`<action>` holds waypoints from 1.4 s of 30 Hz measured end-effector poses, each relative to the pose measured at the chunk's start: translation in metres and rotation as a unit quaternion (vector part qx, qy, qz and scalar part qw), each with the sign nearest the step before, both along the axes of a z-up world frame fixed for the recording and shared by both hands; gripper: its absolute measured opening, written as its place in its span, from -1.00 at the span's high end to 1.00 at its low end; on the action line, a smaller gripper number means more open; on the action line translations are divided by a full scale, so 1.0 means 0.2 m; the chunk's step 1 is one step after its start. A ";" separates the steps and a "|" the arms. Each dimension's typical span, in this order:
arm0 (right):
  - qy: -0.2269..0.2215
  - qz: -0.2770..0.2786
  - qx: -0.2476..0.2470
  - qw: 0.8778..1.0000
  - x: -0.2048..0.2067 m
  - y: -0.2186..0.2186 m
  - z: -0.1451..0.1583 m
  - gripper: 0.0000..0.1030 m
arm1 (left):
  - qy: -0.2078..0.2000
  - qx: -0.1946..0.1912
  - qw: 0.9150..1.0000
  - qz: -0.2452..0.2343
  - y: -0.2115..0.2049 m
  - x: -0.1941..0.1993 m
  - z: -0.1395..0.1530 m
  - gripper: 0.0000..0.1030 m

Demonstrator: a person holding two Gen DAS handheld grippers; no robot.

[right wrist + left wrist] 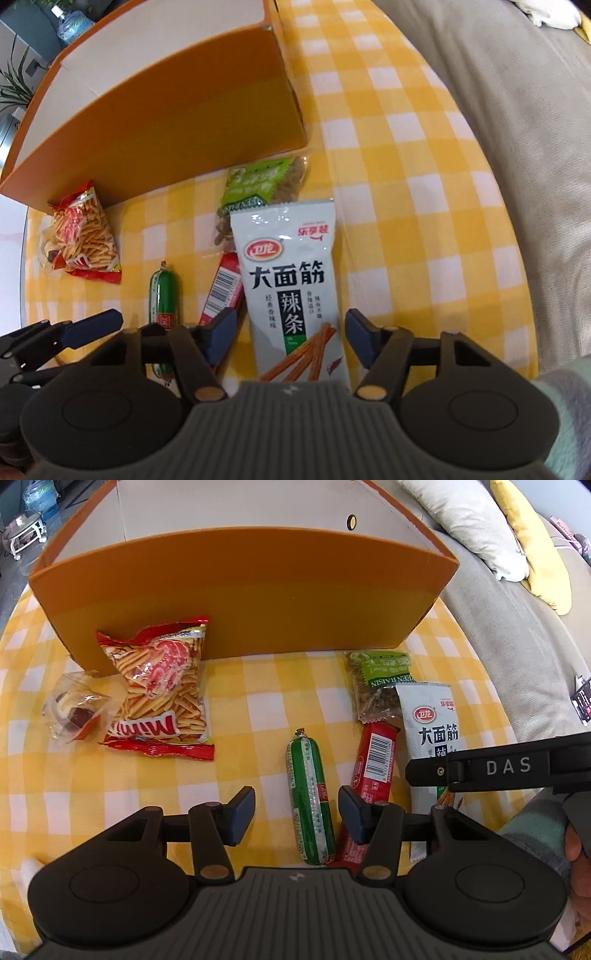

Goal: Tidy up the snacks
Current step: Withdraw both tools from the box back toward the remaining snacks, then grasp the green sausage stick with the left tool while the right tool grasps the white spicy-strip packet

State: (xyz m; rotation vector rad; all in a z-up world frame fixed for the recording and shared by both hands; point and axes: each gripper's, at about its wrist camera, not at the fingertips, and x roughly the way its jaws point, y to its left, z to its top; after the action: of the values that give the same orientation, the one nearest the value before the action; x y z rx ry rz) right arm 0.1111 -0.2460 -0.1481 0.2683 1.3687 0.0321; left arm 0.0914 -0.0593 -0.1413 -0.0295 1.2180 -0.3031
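Note:
A green sausage (pixel 306 775) lies lengthwise on the yellow checked cloth between the fingers of my left gripper (pixel 297 810). The jaws stand open, with a gap on each side of the sausage. A white spicy-strip pouch (pixel 291 280) lies flat between the fingers of my right gripper (pixel 290 334), which is open too, its pads clear of the pouch's edges. Beside the sausage lies a red bar (pixel 373 764), partly under the pouch (pixel 432 731). A green raisin pack (pixel 376 679) sits beyond them. Both grippers point down at the table.
An orange box (pixel 240 590) with a white inside stands open at the back. A red Mimi fries bag (pixel 162 698) leans on its front wall, a clear-wrapped sweet (pixel 74 709) to its left. A grey sofa (pixel 517 110) borders the table on the right.

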 end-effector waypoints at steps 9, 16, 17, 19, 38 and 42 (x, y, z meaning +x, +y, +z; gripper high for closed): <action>0.019 0.008 -0.012 1.000 0.04 0.04 -0.04 -0.14 | -0.002 0.016 1.000 0.006 -0.03 0.02 -0.04 -0.01; 0.024 0.022 -0.026 0.999 0.05 0.08 -0.06 0.02 | 0.001 0.006 1.000 0.007 -0.05 0.02 -0.06 0.24; 0.022 0.024 -0.028 0.999 0.05 0.10 -0.07 0.04 | 0.004 0.000 1.000 0.009 -0.05 0.02 -0.06 0.29; 0.019 0.026 -0.029 0.999 0.04 0.11 -0.06 0.05 | 0.009 -0.009 1.000 0.010 -0.04 0.03 -0.06 0.42; -0.074 0.032 -0.031 0.996 -0.08 0.09 0.12 0.10 | -0.035 -0.010 0.999 0.039 0.08 -0.05 0.14 0.54; -0.098 0.029 -0.020 0.995 -0.11 0.10 0.18 0.10 | -0.054 0.002 0.998 0.039 0.10 -0.06 0.24 0.54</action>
State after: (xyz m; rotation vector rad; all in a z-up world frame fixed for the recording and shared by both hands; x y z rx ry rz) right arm 0.0882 -0.2257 -0.1120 0.1857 1.1806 0.0772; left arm 0.0791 -0.0398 -0.0926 -0.0573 1.1065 -0.2315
